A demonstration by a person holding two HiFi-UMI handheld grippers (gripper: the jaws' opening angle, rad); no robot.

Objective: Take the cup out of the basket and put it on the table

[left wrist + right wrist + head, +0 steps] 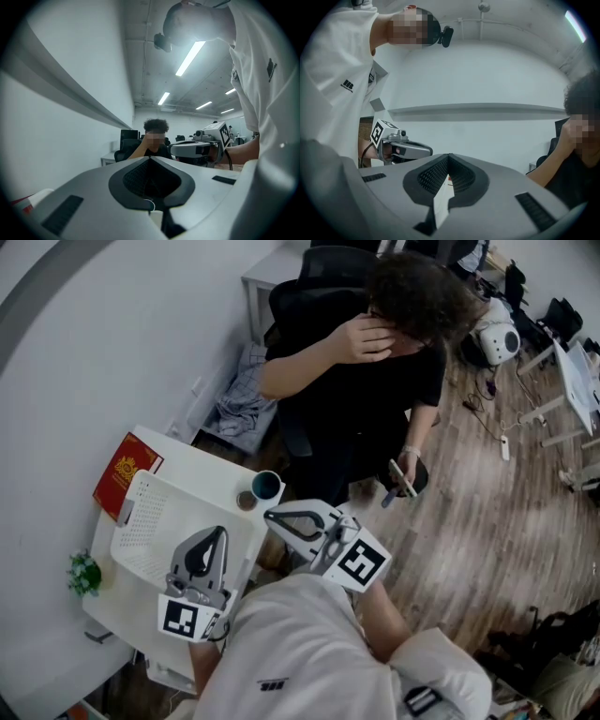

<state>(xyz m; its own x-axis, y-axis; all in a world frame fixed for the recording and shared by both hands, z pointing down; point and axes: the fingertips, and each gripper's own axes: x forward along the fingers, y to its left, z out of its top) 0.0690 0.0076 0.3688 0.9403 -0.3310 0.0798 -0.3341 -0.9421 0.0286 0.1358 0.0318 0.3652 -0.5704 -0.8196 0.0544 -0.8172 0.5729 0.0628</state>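
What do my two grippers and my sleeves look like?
Both are light grey wedge-shaped shells with black ribbed pads around a teardrop opening. The left gripper and right gripper each carry a white cube with black square markers and a thin black cable. The shirt is white, short-sleeved, with a small dark logo.

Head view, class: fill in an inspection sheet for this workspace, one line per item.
Surface: white table, against the wall.
Job's things: cup upright on the table, outside the white basket.
Clutter: red book, small plant, brown disc beside the cup.
Grippers: left gripper shut, empty, above the basket; right gripper shut, empty.
Cables: black lead at the right gripper.
Surroundings: seated person, wooden floor.
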